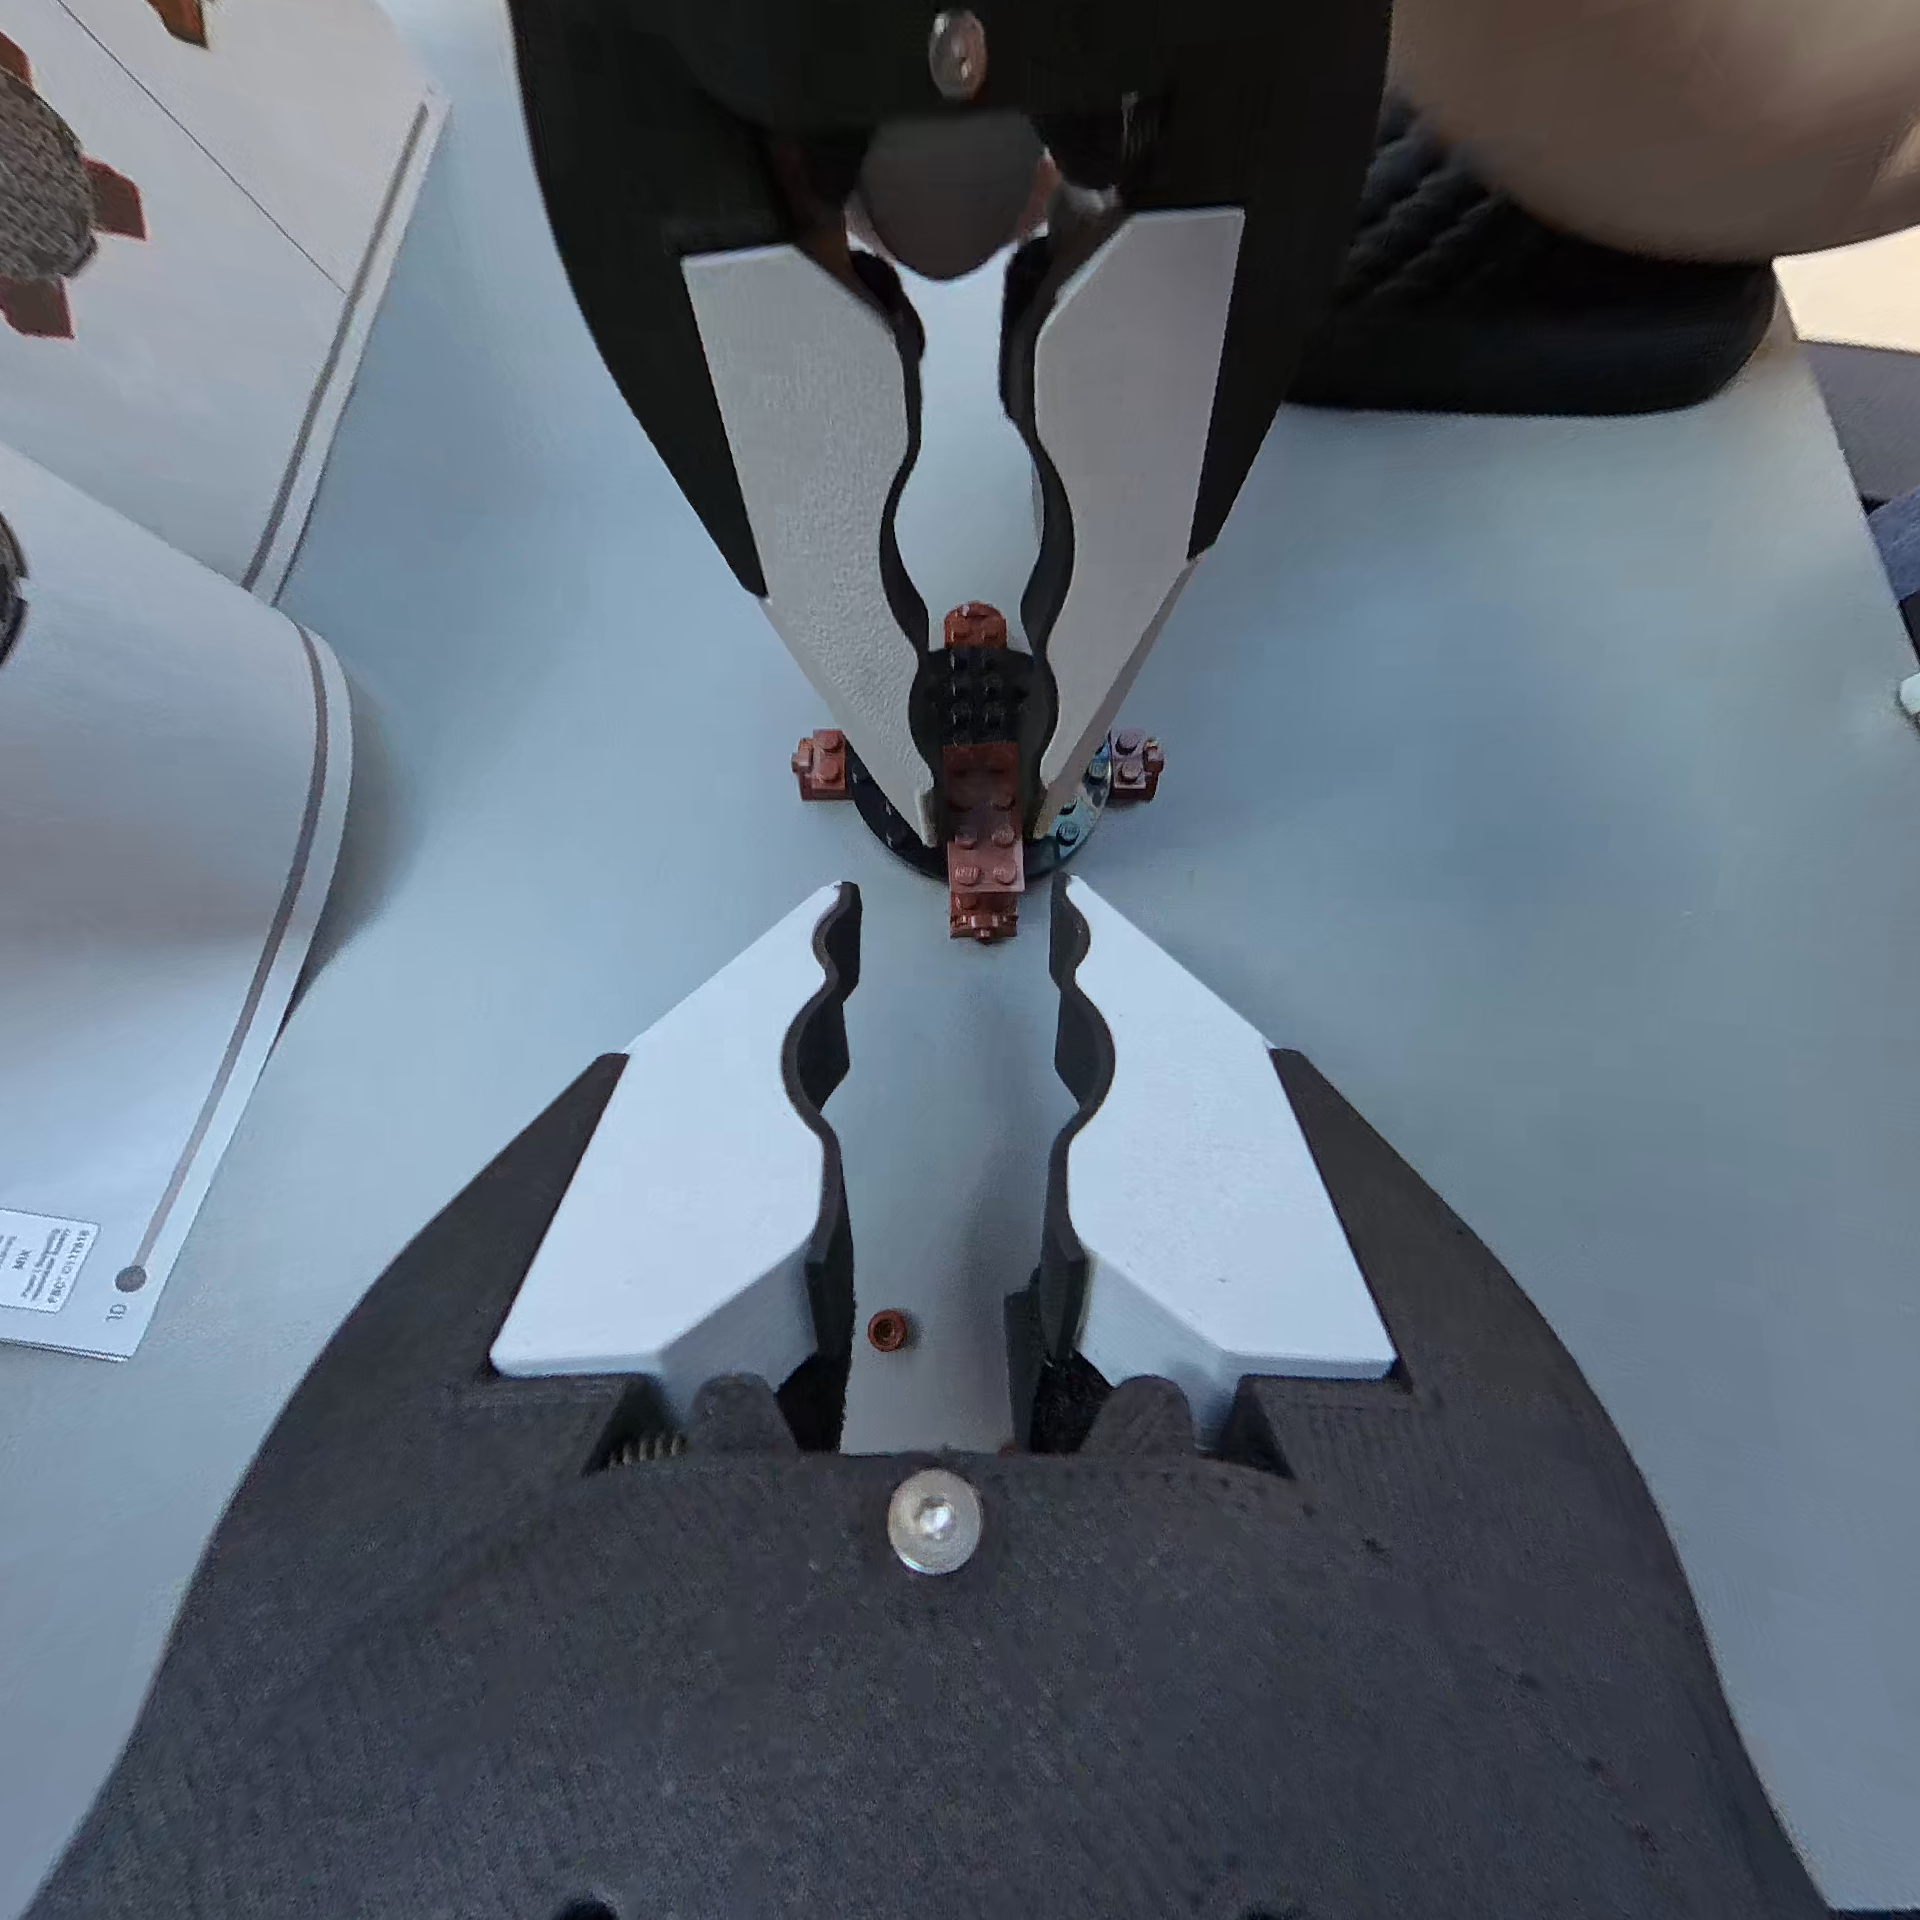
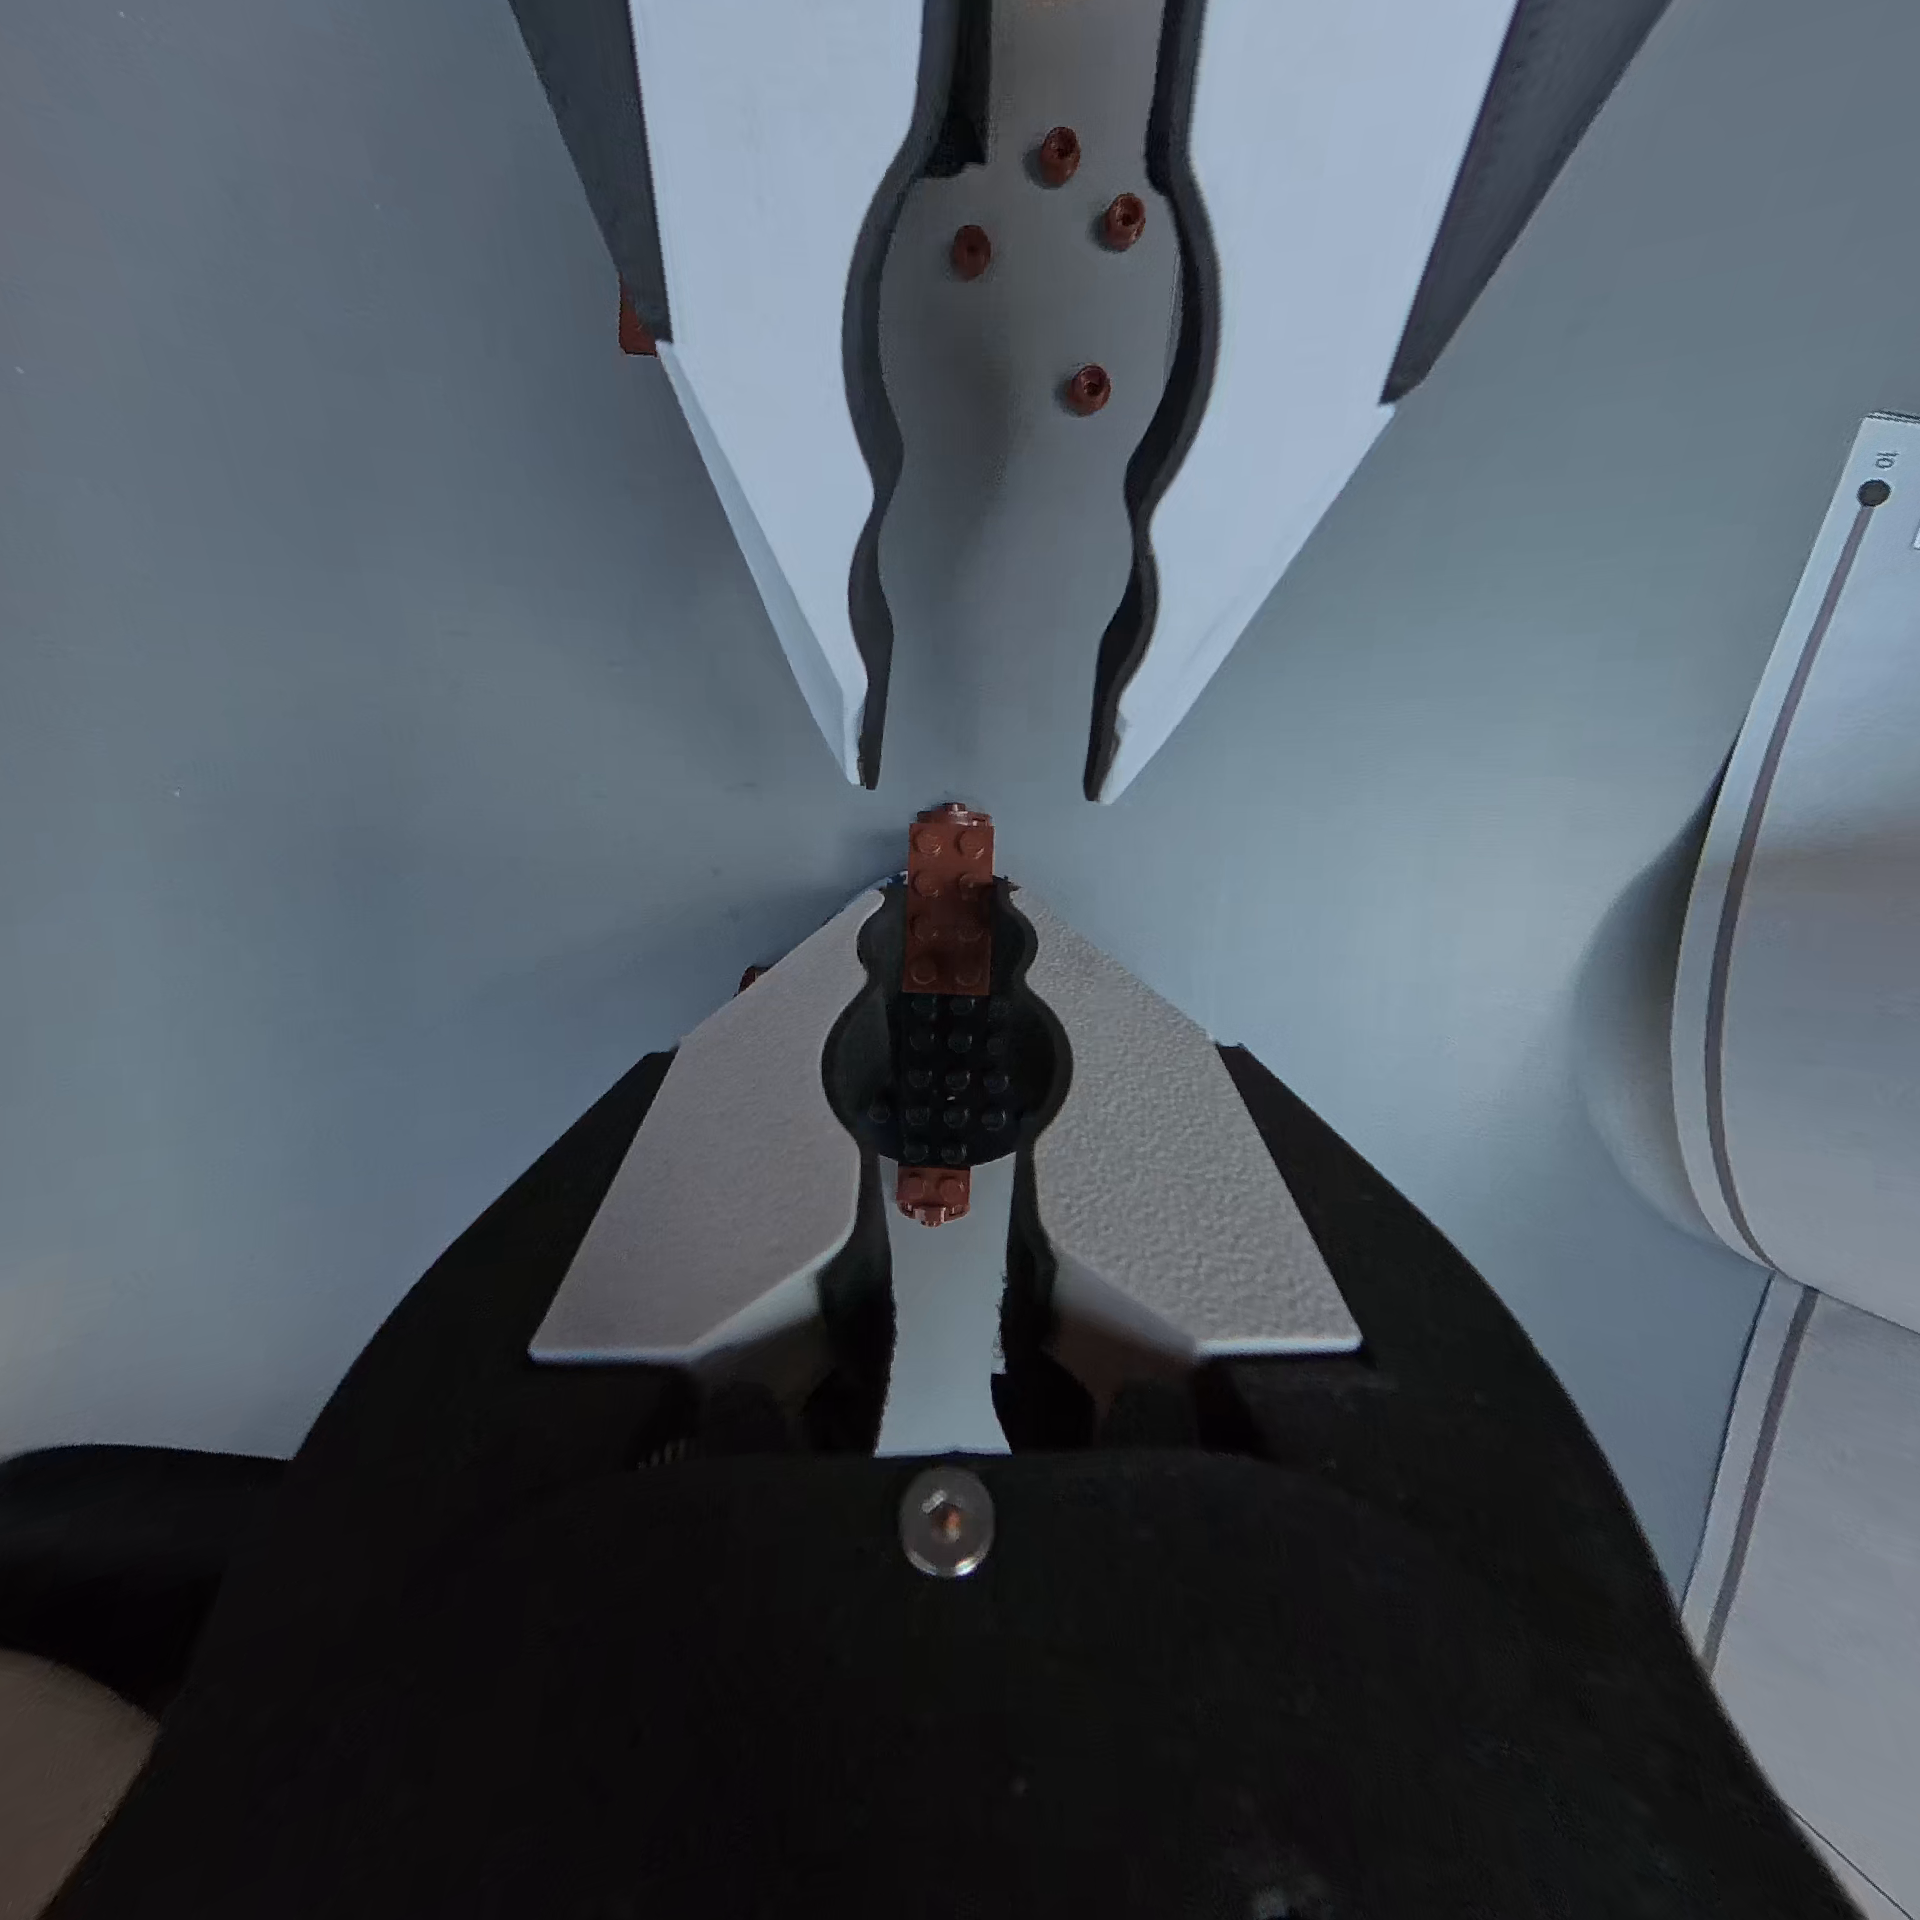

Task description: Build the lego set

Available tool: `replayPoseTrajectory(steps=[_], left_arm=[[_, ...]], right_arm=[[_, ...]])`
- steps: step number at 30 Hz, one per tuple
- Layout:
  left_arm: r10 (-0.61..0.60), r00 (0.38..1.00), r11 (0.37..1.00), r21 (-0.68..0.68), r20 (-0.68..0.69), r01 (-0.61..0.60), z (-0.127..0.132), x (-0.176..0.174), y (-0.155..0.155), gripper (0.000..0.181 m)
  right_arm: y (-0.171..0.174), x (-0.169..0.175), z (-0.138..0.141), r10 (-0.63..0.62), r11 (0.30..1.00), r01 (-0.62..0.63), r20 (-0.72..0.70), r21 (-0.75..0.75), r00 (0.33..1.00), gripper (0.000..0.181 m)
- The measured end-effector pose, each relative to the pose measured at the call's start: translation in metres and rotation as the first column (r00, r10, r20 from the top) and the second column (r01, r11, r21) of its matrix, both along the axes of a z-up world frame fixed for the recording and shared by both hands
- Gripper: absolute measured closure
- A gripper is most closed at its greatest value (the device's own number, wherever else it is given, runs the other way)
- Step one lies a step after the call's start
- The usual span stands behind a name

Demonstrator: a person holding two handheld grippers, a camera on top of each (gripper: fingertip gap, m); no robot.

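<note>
A round black lego model (image 1: 977,691) with brown pieces sticking out on its sides lies on the pale table. A long brown plate (image 1: 982,805) lies across its top. My right gripper (image 1: 984,823) comes in from the far side and is shut on that brown plate (image 2: 948,914). In the right wrist view the right gripper (image 2: 948,894) holds the plate over the black studs (image 2: 951,1081). My left gripper (image 1: 954,891) is open and empty, its tips just short of the model's near brown end. It also shows in the right wrist view (image 2: 982,788).
Several small brown round studs (image 2: 1089,388) lie on the table between the left gripper's fingers; one shows in the left wrist view (image 1: 888,1328). An open instruction booklet (image 1: 156,831) lies to the left. A dark padded object (image 1: 1507,301) and the table edge (image 1: 1860,540) are at right. My right tips are roughly 20 centimetres from the dark padded object (image 1: 1507,301).
</note>
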State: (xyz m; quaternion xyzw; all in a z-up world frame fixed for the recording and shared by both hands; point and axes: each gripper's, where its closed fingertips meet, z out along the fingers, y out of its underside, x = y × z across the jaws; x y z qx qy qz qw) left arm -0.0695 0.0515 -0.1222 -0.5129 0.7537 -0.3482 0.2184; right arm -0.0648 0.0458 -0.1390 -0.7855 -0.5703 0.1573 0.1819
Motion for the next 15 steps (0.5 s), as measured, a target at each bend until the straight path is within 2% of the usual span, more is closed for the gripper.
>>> replayPoseTrajectory(steps=[6, 12, 15], left_arm=[[-0.011, 0.998, 0.999, 0.044, -0.06, 0.013, -0.018, 0.001, -0.006, 0.144], [-0.026, 0.995, 0.997, 0.072, -0.095, 0.033, -0.031, 0.004, -0.012, 0.153], [-0.016, 0.997, 0.995, 0.096, -0.082, 0.024, -0.03, 0.005, -0.009, 0.153]], right_arm=[[-0.001, 0.0, -0.003, -0.004, 1.0, 0.005, 0.008, -0.01, 1.0, 0.167], [0.0, 0.001, -0.004, 0.006, 1.0, -0.006, 0.024, 0.007, 1.0, 0.167], [-0.001, 0.002, -0.007, 0.016, 1.0, -0.016, 0.032, 0.002, 0.999, 0.167]])
